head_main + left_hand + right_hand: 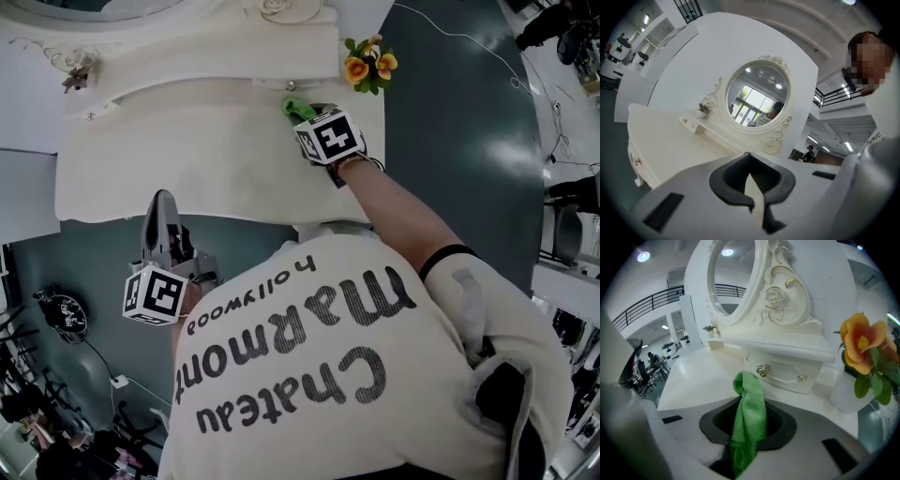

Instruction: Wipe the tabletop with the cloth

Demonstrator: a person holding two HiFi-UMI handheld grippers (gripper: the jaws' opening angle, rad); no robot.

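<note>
Grey-green flooring surrounds a white dressing-table worktop (187, 159), which has an oval mirror (757, 98) rising behind it. The right tool (306, 116) is at the upper right of the head view, reaching to the back of the worktop. Its jaws are closed on a green cloth (750, 413). The cloth is bunched into a narrow rope that sticks out past the tips toward a small drawer with two knobs (783, 371). I cannot tell whether the cloth tip is touching the surface.

The left tool (161, 202) hangs off the front edge at lower left, over the floor. Its jaws are together with nothing between them.

The nearest hazard is probably the orange flower (862, 345) in its white vase (846, 394), just beside the right tool at the right of the frame. A sideways stroke toward it could tip it over.

The cloth is also gathered so tightly that only a thin strip would wipe, and the hard jaw tips might scrape the paint. Dragging against the drawer front or its knobs could snag the cloth and pull it out of the pinch.
</note>
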